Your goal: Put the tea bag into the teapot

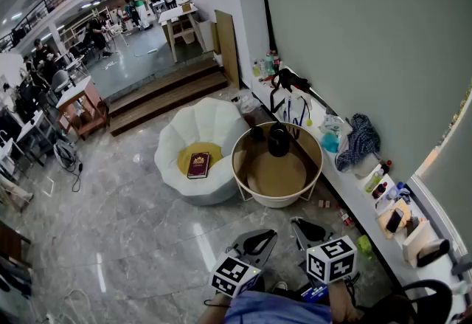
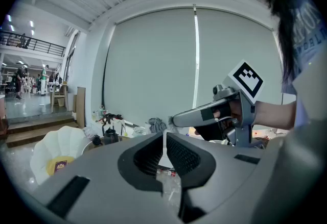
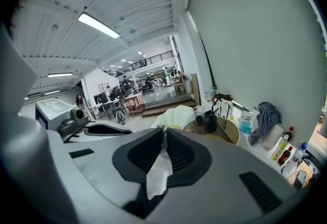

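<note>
White paper of the tea bag (image 3: 159, 169) is sitting pinched between the jaws of your right gripper (image 3: 164, 139). They are pressing together on its upper edge, while the rest of it is bunching up crumpled toward 6 o'clock in the right gripper view. You are holding that gripper low and close to your body, well apart from the black teapot (image 1: 279, 140). The teapot is standing at roughly 12 o'clock from the gripper, on the far side of the round tabletop (image 1: 274, 202). Your left gripper (image 2: 164, 140) is hovering near the right one, at its 9 o'clock. Its jaws are drawn almost together, leaving only a thin slit through which floor is showing, and they are gripping nothing. At 9 o'clock of the tabletop, just beside it, a white shell chair (image 1: 193, 131) is carrying a dark red book (image 1: 198, 164).
</note>
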